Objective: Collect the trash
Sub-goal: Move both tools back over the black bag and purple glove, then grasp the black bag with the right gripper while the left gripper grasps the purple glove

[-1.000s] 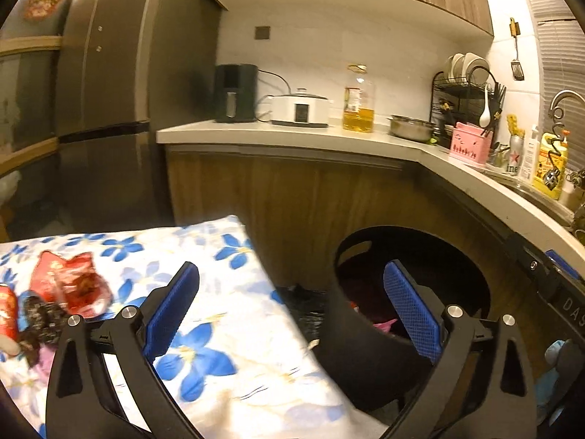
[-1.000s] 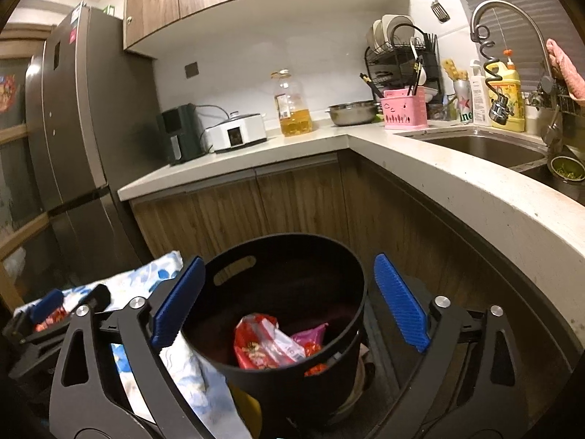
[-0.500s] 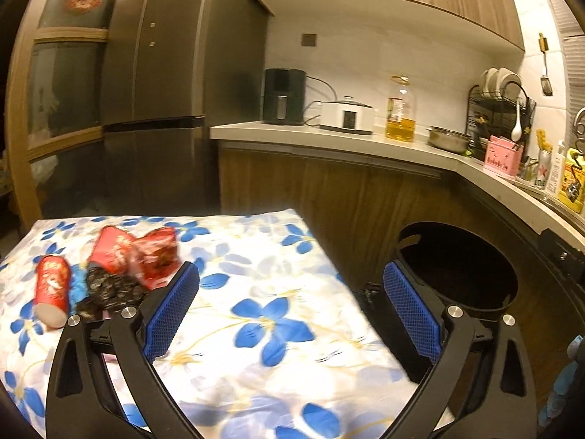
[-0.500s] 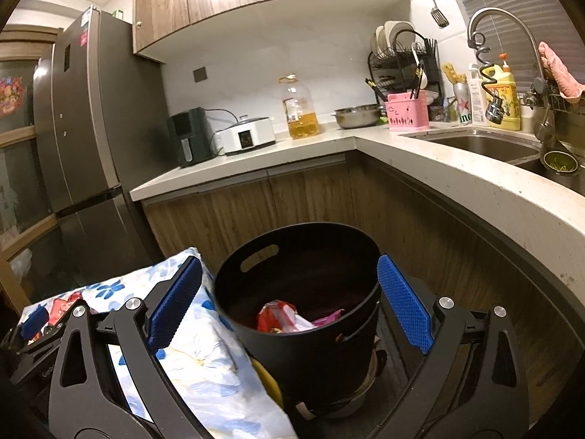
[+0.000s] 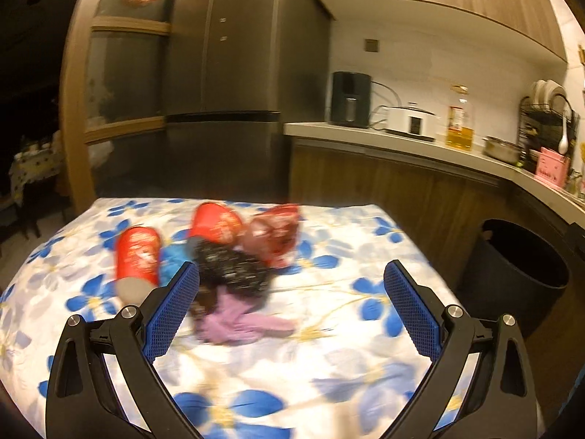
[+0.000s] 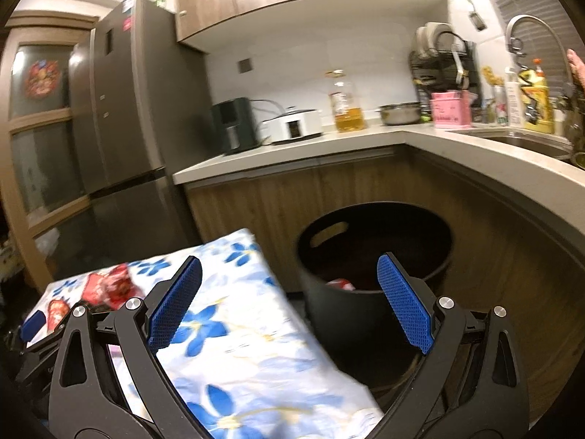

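Note:
A heap of trash lies on the flowered tablecloth [image 5: 329,329]: two red cups [image 5: 137,256] [image 5: 215,221], a red snack bag [image 5: 274,236], a black wrapper [image 5: 234,270] and a pink wrapper [image 5: 241,325]. My left gripper [image 5: 289,303] is open and empty, just short of the heap. A black bin [image 6: 373,256] stands on the floor right of the table, with a red wrapper [image 6: 342,284] inside. My right gripper [image 6: 289,300] is open and empty, above the table's edge and the bin. The bin also shows in the left wrist view [image 5: 519,274].
A wooden kitchen counter [image 6: 365,139] runs behind and to the right, with an air fryer [image 6: 232,128], a cooker [image 6: 292,126], an oil bottle [image 6: 345,106], a dish rack [image 6: 442,69] and a sink tap [image 6: 526,29]. A tall grey fridge [image 5: 226,73] stands behind the table.
My left gripper has swung left from the bin to face the trash heap on the table. My right gripper has drawn back and turned left; the bin looks farther off.

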A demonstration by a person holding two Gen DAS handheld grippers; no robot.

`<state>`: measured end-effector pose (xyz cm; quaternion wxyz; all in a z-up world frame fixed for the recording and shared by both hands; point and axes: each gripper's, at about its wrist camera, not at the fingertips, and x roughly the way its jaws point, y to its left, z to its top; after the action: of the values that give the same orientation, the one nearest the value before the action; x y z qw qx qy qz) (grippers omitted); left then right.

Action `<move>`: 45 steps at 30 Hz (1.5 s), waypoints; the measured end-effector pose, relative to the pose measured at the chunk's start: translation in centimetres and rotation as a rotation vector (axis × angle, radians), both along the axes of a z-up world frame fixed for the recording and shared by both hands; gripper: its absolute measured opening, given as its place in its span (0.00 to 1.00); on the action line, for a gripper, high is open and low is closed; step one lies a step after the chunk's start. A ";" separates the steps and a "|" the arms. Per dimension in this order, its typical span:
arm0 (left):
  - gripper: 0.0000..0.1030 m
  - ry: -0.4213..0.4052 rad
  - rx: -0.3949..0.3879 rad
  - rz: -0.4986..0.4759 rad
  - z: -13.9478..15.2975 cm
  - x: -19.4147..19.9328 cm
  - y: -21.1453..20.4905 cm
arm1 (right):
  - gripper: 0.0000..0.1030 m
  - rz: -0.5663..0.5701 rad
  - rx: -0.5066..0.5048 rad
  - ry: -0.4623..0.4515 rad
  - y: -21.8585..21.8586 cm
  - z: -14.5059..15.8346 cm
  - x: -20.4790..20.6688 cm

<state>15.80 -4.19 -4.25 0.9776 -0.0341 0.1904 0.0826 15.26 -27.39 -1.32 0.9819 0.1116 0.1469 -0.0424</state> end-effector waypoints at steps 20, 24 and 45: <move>0.94 0.012 -0.060 0.220 -1.6 -3.0 11.7 | 0.65 0.412 -0.074 0.083 18.0 -3.8 4.7; 0.94 0.014 -0.070 0.247 -1.8 -3.2 13.3 | 0.60 0.474 -0.086 0.102 21.0 -4.4 6.1; 0.94 0.011 -0.073 0.279 -1.6 -3.4 15.9 | 0.05 0.621 -0.133 0.174 27.2 -6.3 9.2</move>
<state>12.44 11.73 -5.85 0.9536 -0.0953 0.1921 0.2111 24.50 -0.20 -7.58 0.9368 -0.0072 0.2544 0.2400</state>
